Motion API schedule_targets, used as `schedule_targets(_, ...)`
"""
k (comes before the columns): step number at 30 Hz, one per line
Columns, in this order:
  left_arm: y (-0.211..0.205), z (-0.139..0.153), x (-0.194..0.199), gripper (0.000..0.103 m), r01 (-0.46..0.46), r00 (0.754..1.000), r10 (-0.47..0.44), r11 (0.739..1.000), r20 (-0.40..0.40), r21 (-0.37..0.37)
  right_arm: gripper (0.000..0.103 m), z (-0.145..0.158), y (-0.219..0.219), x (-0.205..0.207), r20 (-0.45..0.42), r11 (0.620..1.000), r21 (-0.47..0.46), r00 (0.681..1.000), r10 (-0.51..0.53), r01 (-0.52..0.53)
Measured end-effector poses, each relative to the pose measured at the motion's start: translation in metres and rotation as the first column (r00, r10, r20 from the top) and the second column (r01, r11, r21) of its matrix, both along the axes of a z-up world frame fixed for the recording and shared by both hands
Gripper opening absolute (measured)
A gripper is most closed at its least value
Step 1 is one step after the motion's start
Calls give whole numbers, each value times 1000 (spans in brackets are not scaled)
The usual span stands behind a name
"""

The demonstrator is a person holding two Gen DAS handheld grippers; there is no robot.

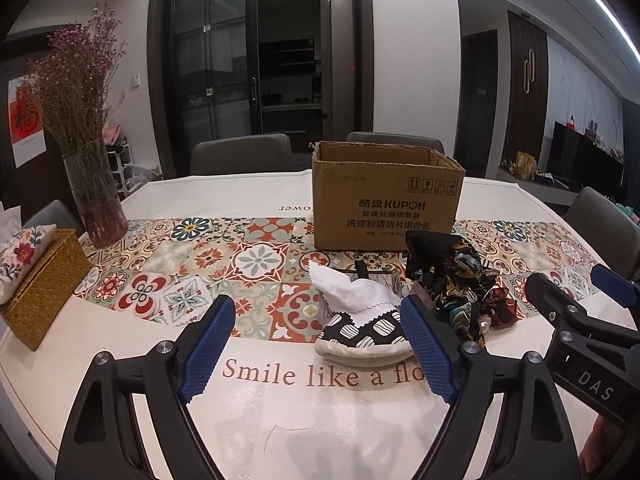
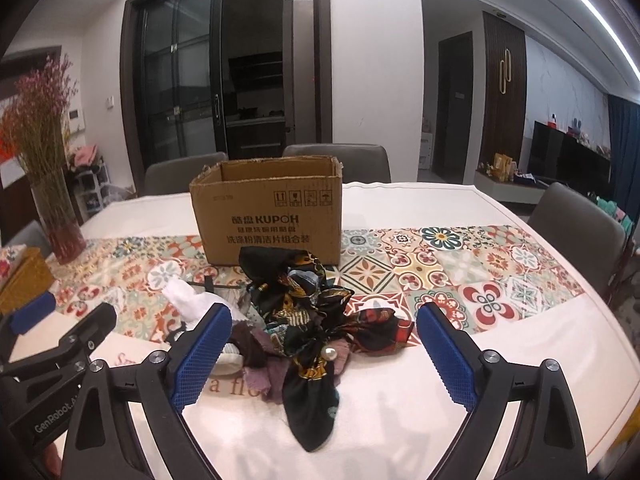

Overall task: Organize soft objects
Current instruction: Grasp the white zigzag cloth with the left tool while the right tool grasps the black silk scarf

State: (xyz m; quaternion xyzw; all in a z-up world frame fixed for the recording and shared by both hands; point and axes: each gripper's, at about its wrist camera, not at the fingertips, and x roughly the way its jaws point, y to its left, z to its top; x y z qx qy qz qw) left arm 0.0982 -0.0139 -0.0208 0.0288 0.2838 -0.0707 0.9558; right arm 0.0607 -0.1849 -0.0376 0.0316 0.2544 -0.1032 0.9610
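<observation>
My left gripper (image 1: 318, 338) and right gripper (image 2: 324, 346) both hang spread wide with nothing pinched, just short of the heap of soft things (image 2: 304, 320) on the white tablecloth (image 2: 400, 420). Behind the heap the open cardboard box (image 2: 268, 216) stands on the tiled runner (image 2: 460, 272); I can't see inside it. Grey chairs (image 2: 340, 160) beyond

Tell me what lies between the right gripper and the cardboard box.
The heap of dark patterned scarves fills that stretch before the right gripper; cardboard box behind, per right wrist view.
</observation>
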Motion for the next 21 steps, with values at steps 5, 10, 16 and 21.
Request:
schedule_targets(5,-6,-6,14,82,16,1000,-15,1000,-19,24,95,-5,-1,13,-40,1000,-13,999,15,-15)
schedule_targets(10,-12,-16,30,80,26,998,-24,999,-54,29,95,-16,-5,33,-108,999,-2,993,38,-38)
schedule_targets(16,-19,-29,48,77,29,996,-25,998,-87,48,95,-29,-11,56,-158,997,34,985,71,-67)
schedule_targets(21,-23,-38,57,75,33,992,-27,998,-125,52,95,-43,-11,70,-197,992,48,972,127,-120)
